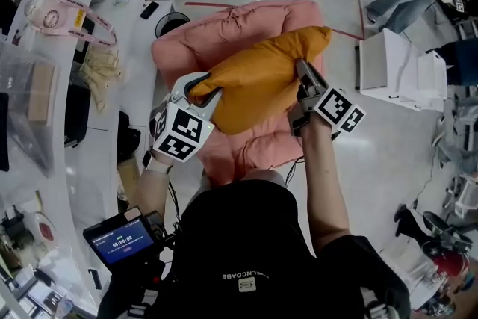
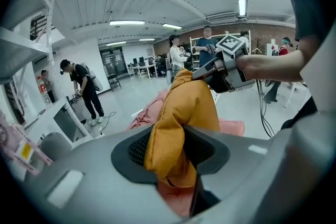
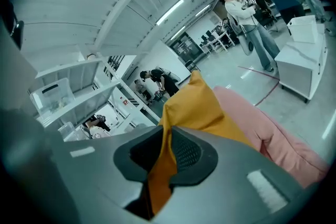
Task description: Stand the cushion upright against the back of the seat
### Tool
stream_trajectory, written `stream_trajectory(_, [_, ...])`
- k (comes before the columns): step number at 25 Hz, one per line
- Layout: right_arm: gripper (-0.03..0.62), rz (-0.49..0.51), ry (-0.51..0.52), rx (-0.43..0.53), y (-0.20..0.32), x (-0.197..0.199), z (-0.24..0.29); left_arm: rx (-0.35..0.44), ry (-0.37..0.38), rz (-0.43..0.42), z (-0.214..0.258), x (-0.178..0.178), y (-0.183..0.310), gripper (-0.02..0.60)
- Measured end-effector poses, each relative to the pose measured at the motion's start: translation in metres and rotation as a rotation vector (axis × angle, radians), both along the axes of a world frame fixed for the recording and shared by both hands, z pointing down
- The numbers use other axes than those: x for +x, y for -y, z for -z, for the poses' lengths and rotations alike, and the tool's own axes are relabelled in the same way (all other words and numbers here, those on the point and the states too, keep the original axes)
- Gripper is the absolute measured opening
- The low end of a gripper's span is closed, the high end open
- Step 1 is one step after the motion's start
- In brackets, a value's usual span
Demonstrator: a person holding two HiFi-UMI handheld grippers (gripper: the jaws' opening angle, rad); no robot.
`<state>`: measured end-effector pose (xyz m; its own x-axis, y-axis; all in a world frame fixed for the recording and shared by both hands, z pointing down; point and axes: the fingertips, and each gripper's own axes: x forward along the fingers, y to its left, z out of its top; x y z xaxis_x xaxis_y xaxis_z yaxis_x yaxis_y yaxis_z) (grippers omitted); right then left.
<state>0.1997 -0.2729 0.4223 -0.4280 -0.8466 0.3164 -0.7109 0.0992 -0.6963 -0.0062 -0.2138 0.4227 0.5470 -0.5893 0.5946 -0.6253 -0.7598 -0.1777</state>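
An orange cushion (image 1: 258,82) hangs lifted over the pink padded seat (image 1: 246,26), held at both ends. My left gripper (image 1: 200,92) is shut on the cushion's left corner; in the left gripper view a thick fold of the cushion (image 2: 178,128) fills the jaws of my left gripper (image 2: 169,150). My right gripper (image 1: 302,83) is shut on the right edge; in the right gripper view a thin flap of the cushion (image 3: 197,107) is pinched in my right gripper (image 3: 167,157). The right gripper (image 2: 220,68) also shows in the left gripper view, above the cushion.
White shelving (image 1: 71,26) with small items runs along the left. A white cabinet (image 1: 396,67) stands on the floor right of the seat. Several people (image 2: 81,86) stand in the room beyond. A person's hand holds a device with a screen (image 1: 119,239) at lower left.
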Motion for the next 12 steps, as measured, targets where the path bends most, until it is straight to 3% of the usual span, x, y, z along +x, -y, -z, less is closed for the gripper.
stream_trajectory(7, [0.041,0.078,-0.086,-0.042,0.042,-0.009,-0.030,-0.015,0.030,0.052,-0.029,-0.010,0.043,0.166])
stream_trajectory(12, [0.032,0.060,-0.069,-0.031,0.056,-0.008,-0.035,0.022,0.053,0.069,-0.039,-0.012,0.068,0.164])
